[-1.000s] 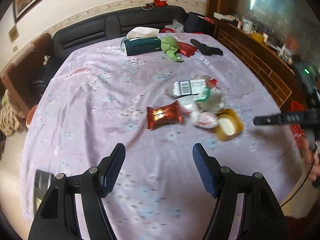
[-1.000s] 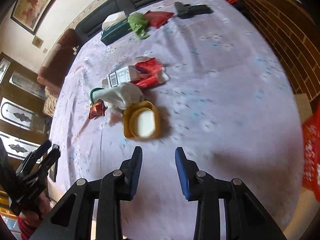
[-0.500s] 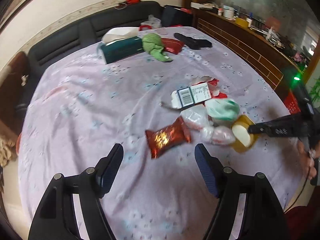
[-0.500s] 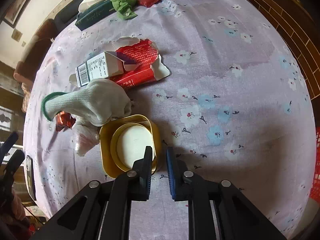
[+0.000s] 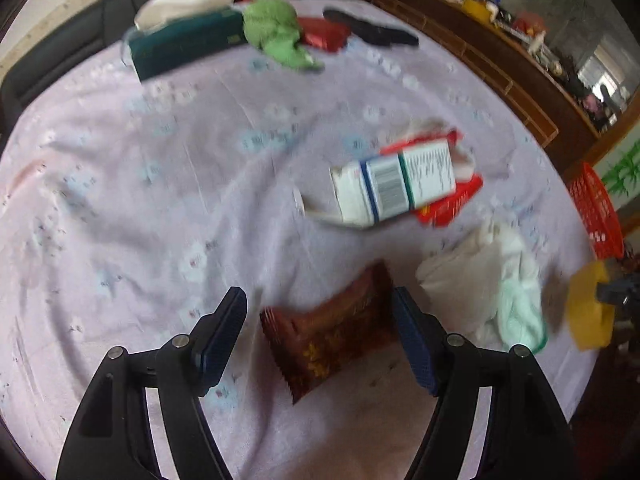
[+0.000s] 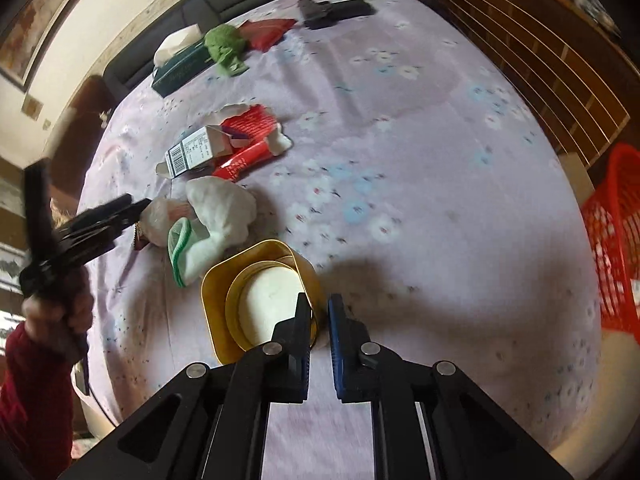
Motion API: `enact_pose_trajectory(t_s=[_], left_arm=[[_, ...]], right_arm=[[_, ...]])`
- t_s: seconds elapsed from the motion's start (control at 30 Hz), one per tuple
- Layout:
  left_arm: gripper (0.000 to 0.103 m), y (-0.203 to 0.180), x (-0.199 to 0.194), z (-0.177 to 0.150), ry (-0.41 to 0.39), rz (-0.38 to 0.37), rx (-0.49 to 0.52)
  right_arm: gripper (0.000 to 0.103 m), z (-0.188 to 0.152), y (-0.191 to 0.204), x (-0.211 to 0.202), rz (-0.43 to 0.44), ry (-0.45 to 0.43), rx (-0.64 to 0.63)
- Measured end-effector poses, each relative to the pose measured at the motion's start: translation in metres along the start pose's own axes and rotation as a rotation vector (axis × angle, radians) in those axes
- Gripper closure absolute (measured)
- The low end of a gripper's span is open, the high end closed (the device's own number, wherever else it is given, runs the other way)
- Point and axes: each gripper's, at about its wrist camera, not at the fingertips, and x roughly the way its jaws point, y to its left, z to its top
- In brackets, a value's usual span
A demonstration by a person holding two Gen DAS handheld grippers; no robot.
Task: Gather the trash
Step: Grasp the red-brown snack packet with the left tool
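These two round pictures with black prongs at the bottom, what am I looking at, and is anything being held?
A person holds a two-finger tool in each hand; each carries a fisheye camera looking along its fingers.

Left camera: the left tool is open, straddling a red snack wrapper on the flowered tablecloth. Beyond lie a white carton and a crumpled white cloth.

Right camera: the right tool is shut on the rim of a yellow container. A red basket waits at the right.
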Motion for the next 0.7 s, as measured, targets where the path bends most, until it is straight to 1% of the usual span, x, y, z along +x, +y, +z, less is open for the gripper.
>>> enact_pose_trajectory(t_s=[0.1, 0.2, 0.23, 0.3, 0.37, 0.43, 0.53, 0.63, 0.7], left_arm=[[0.031, -0.008, -0.002, -0.016, 0.032, -0.043, 0.043], [0.031, -0.024, -0.009, -0.030, 0.028, -0.060, 0.099], [0.031, -0.028, -0.011, -0.033, 0.021, -0.053, 0.106], [0.031, -0.034, -0.018, -0.033, -0.020, -0.013, 0.116], [0.031, -0.031, -0.028, -0.027, -0.076, 0.010, 0.094], [0.031, -0.027, -0.031, -0.019, -0.096, 0.030, 0.089], [0.031, -0.028, -0.023, -0.006, -0.084, 0.046, 0.118], [0.031, -0.033, -0.009, 0.000, -0.066, 0.095, 0.183], [0.031, -0.032, 0.001, 0.003, -0.038, 0.095, 0.202]], right_arm=[[0.094, -0.006, -0.003, -0.007, 0.013, -0.006, 0.016], [0.094, -0.009, -0.004, -0.009, 0.028, -0.008, 0.020], [0.094, -0.010, -0.004, -0.010, 0.035, -0.009, 0.022], [0.094, -0.012, -0.003, -0.009, 0.047, -0.005, 0.023], [0.094, -0.013, -0.001, -0.008, 0.050, -0.001, 0.018], [0.094, -0.013, 0.001, -0.008, 0.056, 0.001, 0.013], [0.094, -0.015, 0.004, -0.008, 0.057, -0.003, 0.000], [0.094, -0.019, 0.003, -0.009, 0.056, -0.002, 0.000], [0.094, -0.021, 0.000, -0.011, 0.055, -0.001, 0.007]])
